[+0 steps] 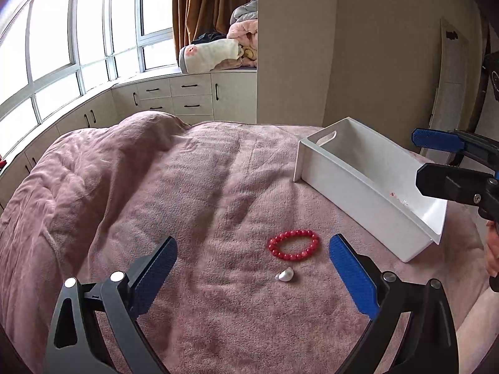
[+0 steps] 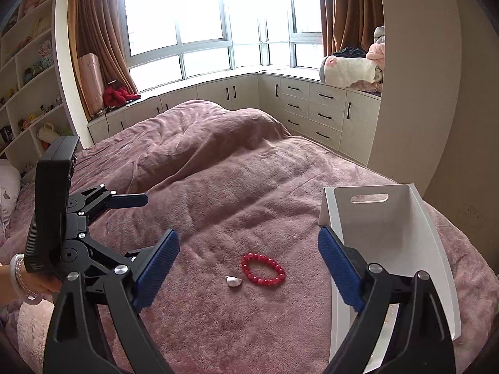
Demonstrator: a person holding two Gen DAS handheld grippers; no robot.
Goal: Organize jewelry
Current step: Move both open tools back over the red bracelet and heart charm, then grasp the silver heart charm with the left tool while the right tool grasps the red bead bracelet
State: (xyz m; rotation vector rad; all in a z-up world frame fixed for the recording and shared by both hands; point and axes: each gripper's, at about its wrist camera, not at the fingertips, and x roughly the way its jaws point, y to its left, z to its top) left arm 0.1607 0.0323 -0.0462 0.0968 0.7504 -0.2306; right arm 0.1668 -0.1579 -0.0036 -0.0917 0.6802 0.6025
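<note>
A red bead bracelet (image 1: 293,245) lies flat on the pink blanket, with a small white pearl-like piece (image 1: 286,274) just in front of it. Both show in the right wrist view too, the bracelet (image 2: 263,269) and the white piece (image 2: 234,281). A white open bin (image 1: 368,184) stands to the right, with small bits of jewelry on its floor. My left gripper (image 1: 252,268) is open and empty, hovering just short of the bracelet. My right gripper (image 2: 248,268) is open and empty, its right finger over the bin (image 2: 396,233). It also shows at the right edge of the left wrist view (image 1: 436,162).
The pink blanket (image 1: 156,202) covers the whole bed, bunched into a ridge at the far side. White cabinets (image 2: 312,106) and windows lie beyond the bed. A shelf unit (image 2: 25,78) stands at the left. The left gripper's body (image 2: 71,218) sits left of the bracelet.
</note>
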